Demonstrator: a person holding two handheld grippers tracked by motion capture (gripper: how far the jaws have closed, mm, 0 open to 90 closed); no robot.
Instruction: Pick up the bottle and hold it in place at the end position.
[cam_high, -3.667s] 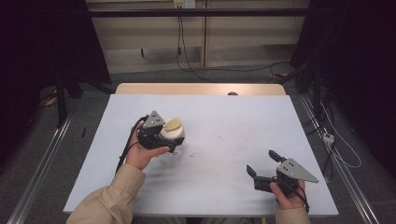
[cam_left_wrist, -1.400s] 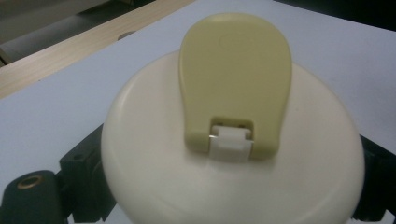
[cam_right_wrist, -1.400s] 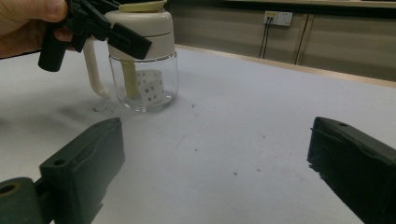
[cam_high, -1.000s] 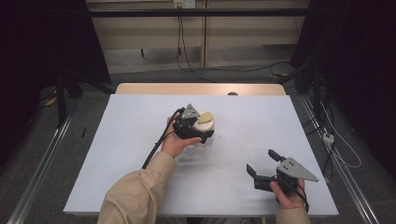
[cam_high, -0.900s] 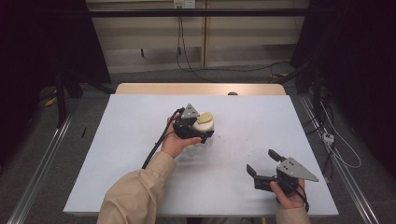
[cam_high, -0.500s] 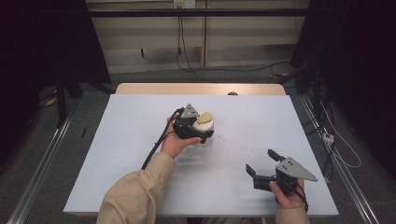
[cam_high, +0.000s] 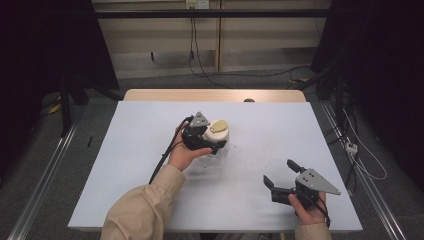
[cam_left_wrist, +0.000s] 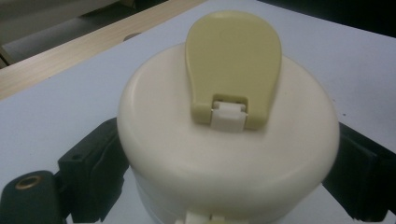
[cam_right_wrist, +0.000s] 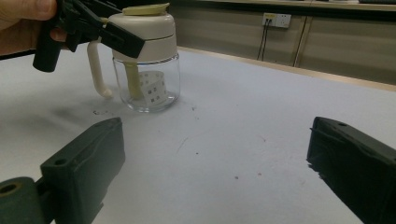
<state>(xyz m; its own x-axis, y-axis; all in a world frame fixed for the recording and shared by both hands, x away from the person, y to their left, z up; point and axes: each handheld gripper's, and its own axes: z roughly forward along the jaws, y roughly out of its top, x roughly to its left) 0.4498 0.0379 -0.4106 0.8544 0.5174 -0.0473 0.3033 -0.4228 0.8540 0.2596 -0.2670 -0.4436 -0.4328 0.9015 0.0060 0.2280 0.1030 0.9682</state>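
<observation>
A clear glass jar (cam_right_wrist: 149, 86) with a cream lid (cam_left_wrist: 224, 154), an olive flip tab (cam_left_wrist: 233, 60) and a cream handle (cam_right_wrist: 95, 70) stands near the middle of the white table (cam_high: 280, 125). A white printed slip lies inside it. My left gripper (cam_high: 219, 136) is shut on the lid from both sides, seen also as the left gripper (cam_left_wrist: 229, 172) with a black jaw at each side of the lid. My right gripper (cam_high: 279, 172) rests open at the front right, well apart from the jar (cam_high: 216, 145), with nothing between its jaws.
A light wooden strip (cam_high: 215, 95) borders the table's far edge, with a small dark object (cam_high: 248, 100) on it. Dark specks (cam_right_wrist: 236, 177) dot the sheet between the jar and the right gripper (cam_right_wrist: 210, 163). Metal rails run along both sides of the table.
Since the earliest frame my left gripper has carried the jar from the table's left toward the middle. Over the last second nothing has visibly moved.
</observation>
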